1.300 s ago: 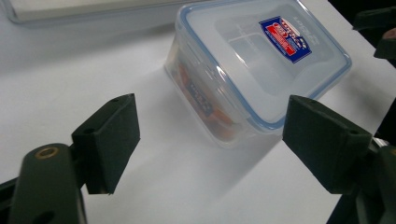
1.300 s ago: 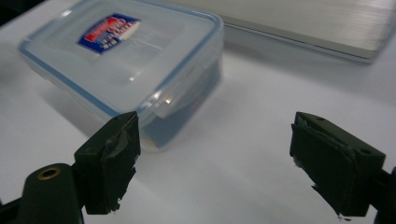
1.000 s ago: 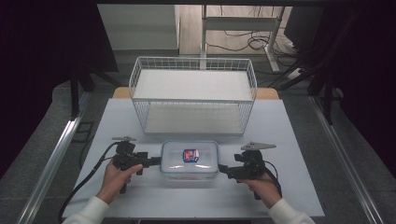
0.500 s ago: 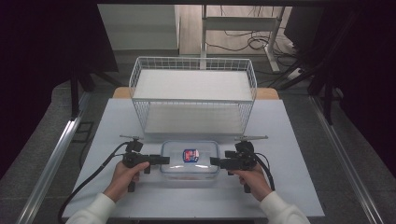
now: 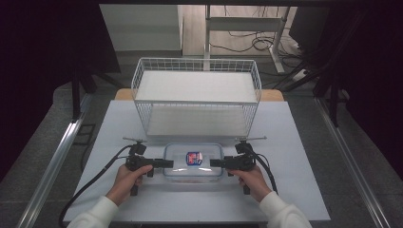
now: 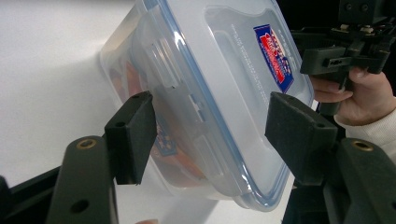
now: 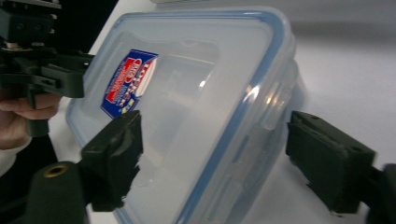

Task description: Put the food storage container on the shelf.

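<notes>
Both grippers moved in since 1 s ago: left gripper (image 5: 167, 163) and right gripper (image 5: 215, 163) now straddle ends of container (image 5: 193, 160), lower centre of frame. Jaws have just been closing, part open, pads not yet pressing. Two-sided grasp seems imminent.

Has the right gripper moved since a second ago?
Yes. The right gripper slid inward to the clear lidded container, with the wire basket fixed; its fingers have been closing, not yet gripping.

1. A pale grey rectangular counter (image 5: 304, 156) is carrying everything.
2. A clear plastic lidded container with a blue seal and a red-and-blue label (image 5: 194, 160) is sitting near the front edge.
3. A white wire basket with a white shelf panel (image 5: 197, 97) is standing behind it, toward the far edge.
</notes>
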`<state>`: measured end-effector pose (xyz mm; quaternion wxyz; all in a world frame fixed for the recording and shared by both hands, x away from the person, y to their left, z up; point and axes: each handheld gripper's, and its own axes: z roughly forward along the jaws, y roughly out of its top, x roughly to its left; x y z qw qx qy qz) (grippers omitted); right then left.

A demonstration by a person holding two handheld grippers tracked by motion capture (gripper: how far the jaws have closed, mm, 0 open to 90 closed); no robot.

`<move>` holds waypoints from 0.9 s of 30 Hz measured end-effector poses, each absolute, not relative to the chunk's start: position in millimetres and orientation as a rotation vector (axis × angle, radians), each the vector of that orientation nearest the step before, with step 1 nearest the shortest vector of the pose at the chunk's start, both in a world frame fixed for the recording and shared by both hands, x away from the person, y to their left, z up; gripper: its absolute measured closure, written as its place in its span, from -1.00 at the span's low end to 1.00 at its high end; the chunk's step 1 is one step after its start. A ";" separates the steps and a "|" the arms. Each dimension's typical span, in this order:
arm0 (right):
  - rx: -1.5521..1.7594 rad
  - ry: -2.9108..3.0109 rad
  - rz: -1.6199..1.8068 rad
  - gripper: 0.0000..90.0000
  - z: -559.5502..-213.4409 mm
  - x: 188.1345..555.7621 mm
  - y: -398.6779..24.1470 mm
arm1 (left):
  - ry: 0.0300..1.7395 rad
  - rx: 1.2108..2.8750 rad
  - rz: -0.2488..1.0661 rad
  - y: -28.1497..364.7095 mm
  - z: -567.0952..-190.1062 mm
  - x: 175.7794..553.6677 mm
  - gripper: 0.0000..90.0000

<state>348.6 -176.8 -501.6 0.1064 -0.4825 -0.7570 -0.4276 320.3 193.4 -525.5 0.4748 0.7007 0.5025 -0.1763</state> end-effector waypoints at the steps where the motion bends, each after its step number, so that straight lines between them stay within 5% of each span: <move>1: -1.414 -2.216 -1.260 -0.47 -501.9 348.8 -176.8 | 1.230 1.714 -0.432 193.5 -525.4 320.2 -0.22; 18: -1.441 -2.102 -1.343 0.01 -492.9 332.8 -194.0 | 1.210 1.679 -0.359 195.2 -513.9 302.0 0.06; 27: -1.458 -2.098 -1.367 0.03 -488.3 321.9 -194.7 | 1.189 1.683 -0.339 195.5 -508.8 292.9 0.15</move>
